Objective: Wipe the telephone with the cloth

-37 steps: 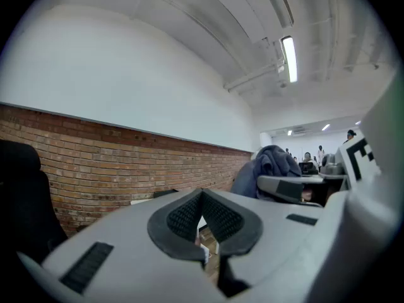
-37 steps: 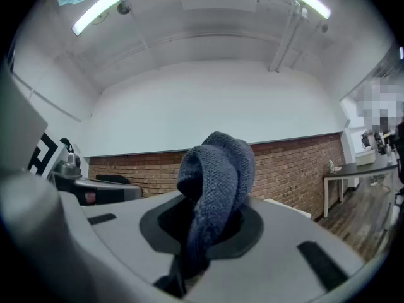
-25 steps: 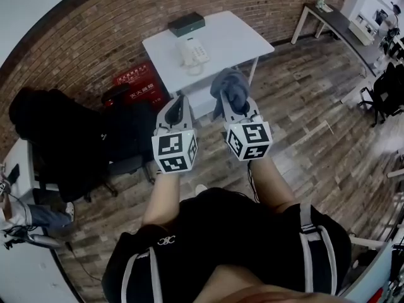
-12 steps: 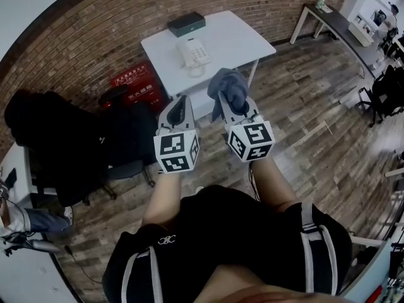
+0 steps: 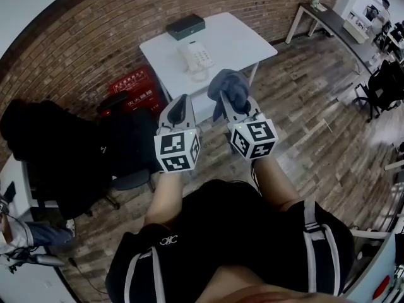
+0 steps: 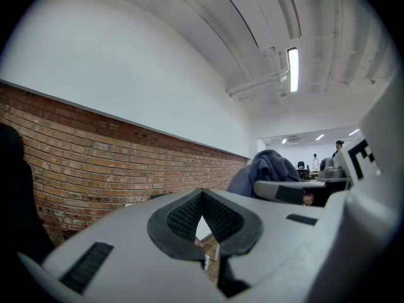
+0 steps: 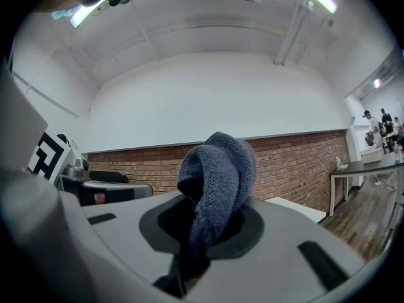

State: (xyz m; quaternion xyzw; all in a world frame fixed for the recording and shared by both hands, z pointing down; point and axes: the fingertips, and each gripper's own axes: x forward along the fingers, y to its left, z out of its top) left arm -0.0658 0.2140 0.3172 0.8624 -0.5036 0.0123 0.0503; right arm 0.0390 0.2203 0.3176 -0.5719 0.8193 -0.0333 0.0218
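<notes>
A white telephone (image 5: 197,57) sits on the white table (image 5: 233,38) ahead of me, well beyond both grippers. My right gripper (image 5: 228,101) is shut on a grey-blue cloth (image 5: 231,86), which bunches up above its tips. The same cloth (image 7: 214,182) fills the jaw gap in the right gripper view. My left gripper (image 5: 181,105) is held beside it at the same height, jaws closed together with nothing between them. In the left gripper view the cloth (image 6: 264,169) shows off to the right, and the phone is hidden.
A dark green box (image 5: 186,26) lies at the table's far edge by the brick wall. A red crate (image 5: 131,84) and a black chair with dark clothing (image 5: 69,150) stand left of the table. Another long table (image 5: 328,17) is at the far right.
The table and phone have shifted slightly right and closer in the head view. Both grippers keep their places side by side, the right still holding the cloth.
</notes>
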